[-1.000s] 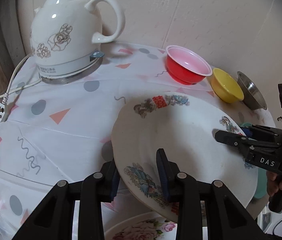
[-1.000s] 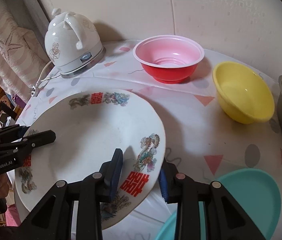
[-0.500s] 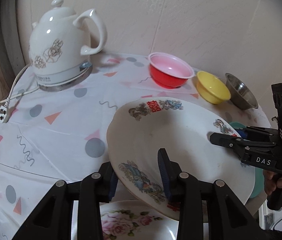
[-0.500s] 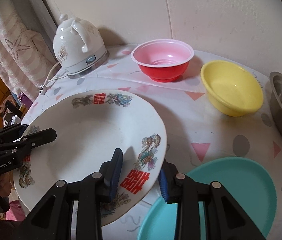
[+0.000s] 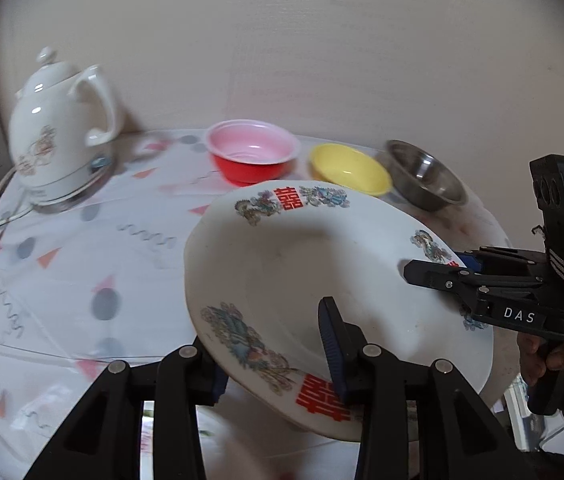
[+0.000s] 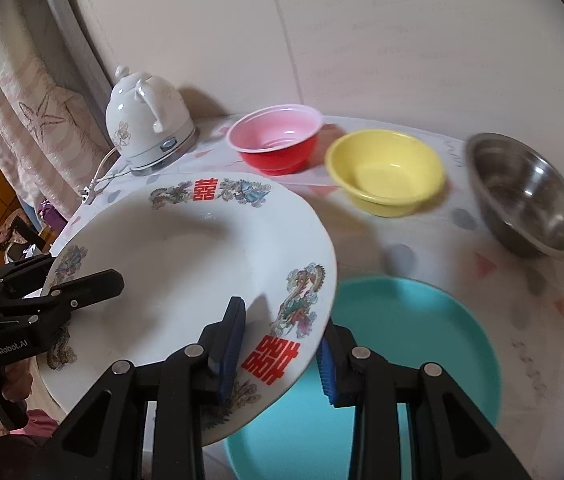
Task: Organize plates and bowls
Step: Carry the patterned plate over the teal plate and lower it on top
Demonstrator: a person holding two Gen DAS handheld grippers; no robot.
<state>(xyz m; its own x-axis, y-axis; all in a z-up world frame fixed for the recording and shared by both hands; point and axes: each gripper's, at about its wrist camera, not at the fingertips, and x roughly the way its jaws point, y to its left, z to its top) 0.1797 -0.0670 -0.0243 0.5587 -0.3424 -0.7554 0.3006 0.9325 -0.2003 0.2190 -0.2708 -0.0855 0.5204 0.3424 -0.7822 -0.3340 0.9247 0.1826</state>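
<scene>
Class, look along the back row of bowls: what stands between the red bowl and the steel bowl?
The yellow bowl stands between the red bowl and the steel bowl; both wrist views show it.

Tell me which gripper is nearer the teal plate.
Right. The right gripper, clamped on the white plate's rim, hangs directly over the teal plate; the left gripper grips the opposite rim, away from it.

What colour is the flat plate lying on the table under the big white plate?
The flat plate is plain turquoise, without pattern. The right wrist view shows it best.
</scene>
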